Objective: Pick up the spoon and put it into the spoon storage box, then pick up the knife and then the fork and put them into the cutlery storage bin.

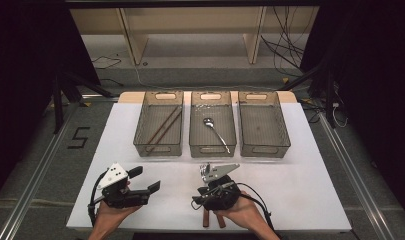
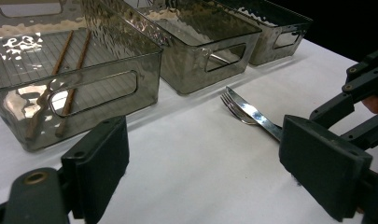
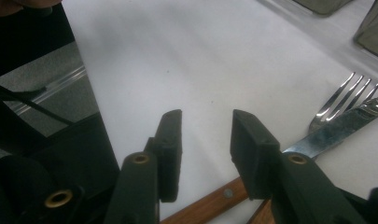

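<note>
A fork [image 3: 345,95] and a knife [image 3: 336,130] with wooden handles [image 1: 206,220] lie side by side on the white table [image 1: 300,190] near its front edge. My right gripper [image 1: 202,196] hovers low over them. In the right gripper view its jaws [image 3: 206,116] stand a little apart, with one wooden handle [image 3: 205,205] crossing beneath the gap and neither pad pressing on it. My left gripper [image 1: 145,179] rests at the front left with its jaws wide apart and nothing between them. The left gripper view [image 2: 210,172] looks across at the fork [image 2: 231,105] and knife [image 2: 252,114].
Three translucent grey bins stand in a row at the back of the table. The left bin [image 1: 159,148] holds two chopsticks [image 1: 165,125], the middle bin [image 1: 212,148] a spoon [image 1: 216,131], and the right bin [image 1: 264,148] has nothing in it. Bare white surface lies between bins and grippers.
</note>
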A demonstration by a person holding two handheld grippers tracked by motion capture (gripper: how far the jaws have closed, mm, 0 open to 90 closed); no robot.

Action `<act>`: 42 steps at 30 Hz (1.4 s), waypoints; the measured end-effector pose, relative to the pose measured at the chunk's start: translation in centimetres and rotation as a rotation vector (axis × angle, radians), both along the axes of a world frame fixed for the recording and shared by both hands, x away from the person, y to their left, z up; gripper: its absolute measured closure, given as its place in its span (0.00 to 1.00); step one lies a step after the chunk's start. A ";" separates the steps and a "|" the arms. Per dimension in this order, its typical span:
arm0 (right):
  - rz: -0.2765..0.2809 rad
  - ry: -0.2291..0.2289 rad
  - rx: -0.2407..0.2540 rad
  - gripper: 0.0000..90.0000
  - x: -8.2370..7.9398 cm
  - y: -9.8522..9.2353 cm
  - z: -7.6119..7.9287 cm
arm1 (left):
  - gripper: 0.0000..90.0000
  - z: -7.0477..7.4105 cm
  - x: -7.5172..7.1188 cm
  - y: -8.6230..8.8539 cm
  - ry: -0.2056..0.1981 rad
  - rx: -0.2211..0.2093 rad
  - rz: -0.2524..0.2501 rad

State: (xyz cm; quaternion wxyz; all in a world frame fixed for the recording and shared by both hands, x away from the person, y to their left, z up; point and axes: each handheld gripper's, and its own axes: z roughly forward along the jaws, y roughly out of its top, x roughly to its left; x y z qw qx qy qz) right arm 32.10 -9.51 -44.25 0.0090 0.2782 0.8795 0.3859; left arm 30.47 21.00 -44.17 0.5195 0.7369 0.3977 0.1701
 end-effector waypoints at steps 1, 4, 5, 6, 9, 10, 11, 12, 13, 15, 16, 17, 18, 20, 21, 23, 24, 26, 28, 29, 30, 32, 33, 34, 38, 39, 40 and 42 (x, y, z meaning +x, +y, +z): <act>0.003 -0.003 -0.002 0.74 -0.1 0.0 0.0 | 0.18 0.0 0.0 0.0 0.000 -0.001 0.000; 0.012 -0.005 -0.008 0.79 -0.3 0.1 -0.2 | 0.18 0.0 0.0 -0.1 -0.001 0.005 -0.003; 0.011 -0.003 -0.011 0.81 -0.3 0.1 -0.2 | 0.18 0.0 0.0 -0.1 0.000 0.005 -0.004; 0.013 -0.004 -0.014 0.83 -0.4 0.2 -0.3 | 0.18 0.0 0.0 -0.1 0.000 0.004 -0.003; 0.026 -0.004 -0.028 0.88 -0.6 0.3 -0.4 | 0.18 0.0 0.0 0.0 -0.002 0.002 -0.002; 0.029 -0.004 -0.029 0.90 -0.7 0.4 -0.5 | 0.18 0.0 0.0 0.0 -0.002 0.002 -0.002; 0.029 -0.002 -0.031 0.91 -0.8 0.5 -0.6 | 0.18 0.0 0.0 0.0 0.000 0.000 0.000; 0.033 -0.002 -0.035 0.91 -0.8 0.6 -0.7 | 0.18 0.0 0.0 0.0 0.000 -0.001 0.000; 0.037 -0.001 -0.037 0.92 -0.9 0.7 -0.7 | 0.18 0.0 0.0 0.0 -0.001 -0.001 -0.001; 0.042 -0.001 -0.043 0.94 -1.0 0.8 -0.8 | 0.18 0.0 0.0 0.0 -0.001 0.000 -0.002; 0.042 0.002 -0.047 0.95 -1.0 0.8 -0.9 | 0.18 0.0 0.0 0.0 -0.001 -0.001 -0.002; 0.046 0.001 -0.051 0.95 -1.1 0.9 -0.9 | 0.18 0.0 0.0 0.0 -0.003 0.003 -0.003; 0.047 0.003 -0.053 0.96 -1.1 0.9 -1.0 | 0.18 0.0 0.0 0.0 -0.002 0.003 -0.002; 0.051 0.005 -0.059 0.98 -1.2 1.1 -1.2 | 0.18 0.0 0.0 0.0 -0.001 0.003 -0.002; 0.060 0.006 -0.068 0.99 -1.2 1.1 -1.3 | 0.18 0.0 0.0 0.0 0.000 0.002 -0.001; 0.067 0.006 -0.088 1.00 -1.3 1.3 -1.6 | 0.18 0.0 0.0 0.0 -0.001 0.004 -0.002; 0.068 0.010 -0.097 1.00 -1.3 1.4 -1.7 | 0.18 0.0 0.0 0.0 0.000 0.003 -0.001; 0.078 0.011 -0.110 1.00 -1.4 1.6 -2.0 | 0.18 0.0 0.0 0.0 0.000 0.009 -0.004; 0.089 0.010 -0.119 1.00 -1.6 1.8 -2.1 | 0.18 0.0 0.0 -0.1 0.001 0.008 -0.004; 0.090 0.011 -0.124 1.00 -1.7 1.9 -2.1 | 0.18 0.0 0.0 -0.1 0.001 0.008 -0.004; 0.095 0.012 -0.131 1.00 -1.7 2.0 -2.2 | 0.18 0.0 0.0 -0.1 0.001 0.010 -0.004; 0.099 0.019 -0.141 1.00 -1.8 2.1 -2.4 | 0.18 0.0 0.1 -0.1 0.002 0.007 -0.004; 0.104 0.021 -0.147 1.00 -1.8 2.1 -2.6 | 0.18 0.0 0.1 -0.2 0.002 0.009 -0.005; 0.106 0.025 -0.154 1.00 -1.9 2.2 -2.7 | 0.18 0.0 0.0 -0.2 0.003 0.012 -0.007; 0.117 0.031 -0.181 1.00 -2.1 2.3 -3.2 | 0.18 0.0 0.0 -0.1 0.005 0.014 -0.006; 0.117 0.034 -0.189 1.00 -2.1 2.3 -3.3 | 0.18 -0.1 0.0 -0.1 0.004 0.009 -0.004; 0.115 0.038 -0.199 1.00 -2.1 2.3 -3.4 | 0.18 0.0 -0.1 -0.1 0.003 0.009 -0.005; 0.114 0.042 -0.201 1.00 -2.2 2.2 -3.5 | 0.18 -0.1 -0.1 0.0 0.003 0.008 -0.002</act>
